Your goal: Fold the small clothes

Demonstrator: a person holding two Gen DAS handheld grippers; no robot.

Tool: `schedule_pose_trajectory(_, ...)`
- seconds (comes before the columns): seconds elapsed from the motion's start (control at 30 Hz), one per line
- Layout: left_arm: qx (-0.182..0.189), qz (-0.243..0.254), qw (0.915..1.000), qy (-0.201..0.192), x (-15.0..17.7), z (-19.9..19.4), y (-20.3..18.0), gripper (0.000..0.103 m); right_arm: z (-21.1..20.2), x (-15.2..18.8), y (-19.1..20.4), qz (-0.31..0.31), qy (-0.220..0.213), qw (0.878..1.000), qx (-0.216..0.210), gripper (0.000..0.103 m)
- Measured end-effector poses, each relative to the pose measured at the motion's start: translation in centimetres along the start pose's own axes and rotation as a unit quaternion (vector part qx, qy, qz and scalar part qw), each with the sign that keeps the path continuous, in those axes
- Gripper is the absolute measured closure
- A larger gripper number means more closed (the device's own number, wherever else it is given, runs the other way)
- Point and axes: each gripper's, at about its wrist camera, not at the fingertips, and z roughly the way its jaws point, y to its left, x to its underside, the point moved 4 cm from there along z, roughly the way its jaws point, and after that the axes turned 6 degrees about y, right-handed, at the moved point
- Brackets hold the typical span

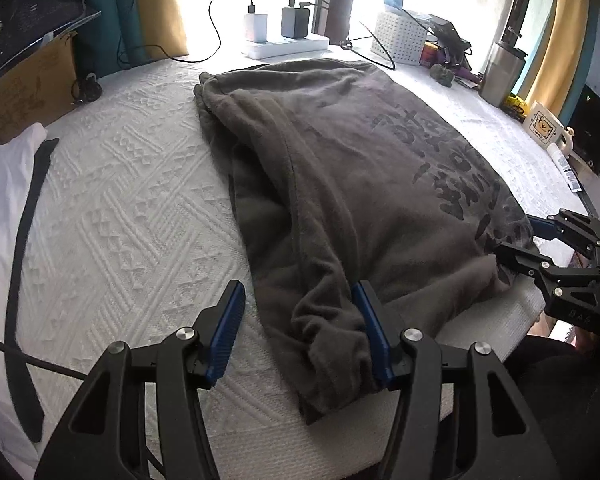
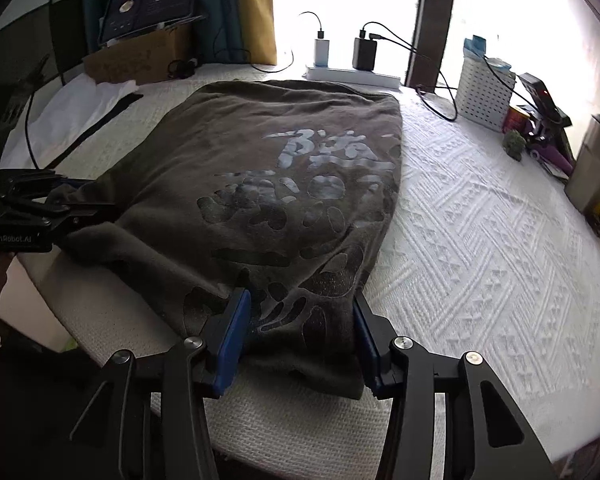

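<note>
A dark grey-brown printed T-shirt (image 1: 360,168) lies partly folded on the white textured bedspread (image 1: 132,200), its left side and sleeve folded over. My left gripper (image 1: 300,316) is open, its jaws standing on either side of the shirt's near left corner. My right gripper (image 2: 300,320) is open too, with the near right corner of the shirt (image 2: 284,184) between its blue pads (image 2: 232,340). Each gripper shows in the other's view: the right gripper (image 1: 516,236) at the shirt's right edge, the left gripper (image 2: 60,200) at its left edge.
A power strip with chargers (image 1: 284,42), a white basket (image 1: 400,38), a steel tumbler (image 1: 502,72) and a mug (image 1: 542,124) line the far and right edges. A cardboard box (image 1: 24,92), white cloth (image 1: 0,184) and a black strap (image 1: 24,240) lie left.
</note>
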Motion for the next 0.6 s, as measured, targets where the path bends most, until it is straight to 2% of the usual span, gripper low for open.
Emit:
schedule_pose_trajectory(0.1,-0.002,-0.002,1.0,0.004,0.3,-0.3,0.3,0.046,-0.2,0.4,-0.6,0.013,0.004,1.0,-0.006,0.052)
schedule_pose_trajectory(0.17,0.002,-0.008,0.9999,0.008,0.5,-0.6,0.5,0.046,-0.3,0.6,-1.2,0.029,0.012,0.999,-0.012,0.048)
schedule_pose_trajectory(0.27,0.008,-0.019,0.9998,0.008,0.4,-1.4,0.6,0.046,-0.6,0.7,-1.6,0.035,0.017,0.999,-0.003,0.044)
schedule_pose_trajectory(0.47,0.01,-0.017,0.999,-0.04,-1.5,-3.8,0.2,0.046,-1.8,0.1,-2.6,0.031,0.012,0.999,0.019,0.044)
schedule_pose_trajectory(0.6,0.007,-0.025,0.9987,-0.044,-2.8,-3.6,0.2,0.046,-2.2,-0.7,-3.5,0.037,0.008,0.999,0.021,0.042)
